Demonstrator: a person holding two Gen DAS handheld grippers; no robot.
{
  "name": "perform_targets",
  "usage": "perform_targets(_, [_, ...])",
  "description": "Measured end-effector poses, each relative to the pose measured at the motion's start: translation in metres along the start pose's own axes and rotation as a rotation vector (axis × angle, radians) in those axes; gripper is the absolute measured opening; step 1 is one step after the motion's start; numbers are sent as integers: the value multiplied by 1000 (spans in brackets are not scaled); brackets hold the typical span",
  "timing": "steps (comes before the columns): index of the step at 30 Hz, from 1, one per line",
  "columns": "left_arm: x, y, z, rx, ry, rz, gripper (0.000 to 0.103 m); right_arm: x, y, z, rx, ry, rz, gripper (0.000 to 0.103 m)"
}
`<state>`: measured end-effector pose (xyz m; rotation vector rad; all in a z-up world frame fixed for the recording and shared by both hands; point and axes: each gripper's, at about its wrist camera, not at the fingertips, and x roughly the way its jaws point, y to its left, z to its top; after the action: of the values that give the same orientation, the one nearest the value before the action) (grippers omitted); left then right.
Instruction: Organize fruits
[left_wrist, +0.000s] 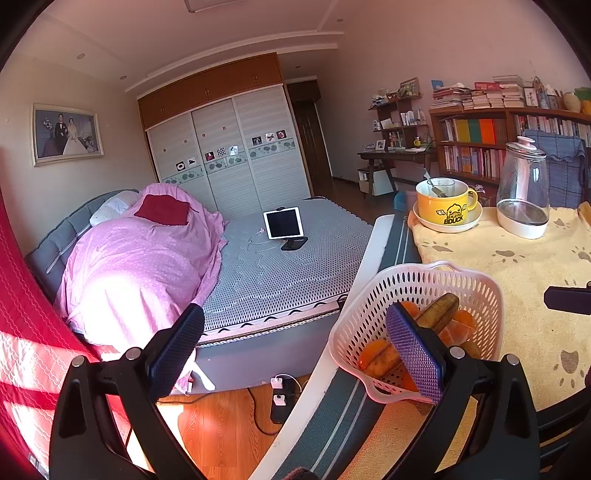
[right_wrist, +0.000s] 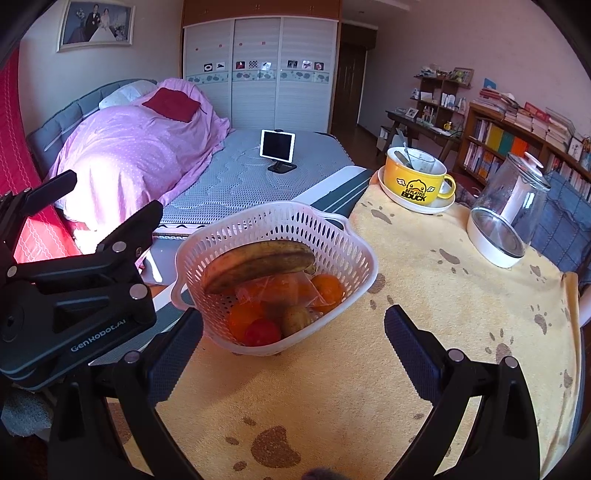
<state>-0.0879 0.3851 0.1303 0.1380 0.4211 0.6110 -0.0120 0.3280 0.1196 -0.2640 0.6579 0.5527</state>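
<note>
Yellow mug (right_wrist: 417, 181): "BDUCK". Left tool (right_wrist: 62, 295) body: "GenRobot.AI".

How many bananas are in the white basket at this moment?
2 visible. One large browned banana lies across the top of the fruit in the basket; a second banana shows only its end lower down, near the front. More may be hidden.

**Bench and its load**

Your bench (right_wrist: 332, 387) wears a yellow paw-print towel. On it sit the white basket (right_wrist: 354, 254) of fruit near the left edge, a yellow mug on a saucer (right_wrist: 421, 203), and a glass jar (right_wrist: 506, 218) at the back.
</note>
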Motion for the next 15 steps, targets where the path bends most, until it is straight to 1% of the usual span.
perform_targets(7, [0,0,0,0,-1,0,100,3,-2,-1,13,5,32,98])
perform_targets(15, [1,0,1,1,-2,0,100,-1,1,-2,-5,-15,13,98])
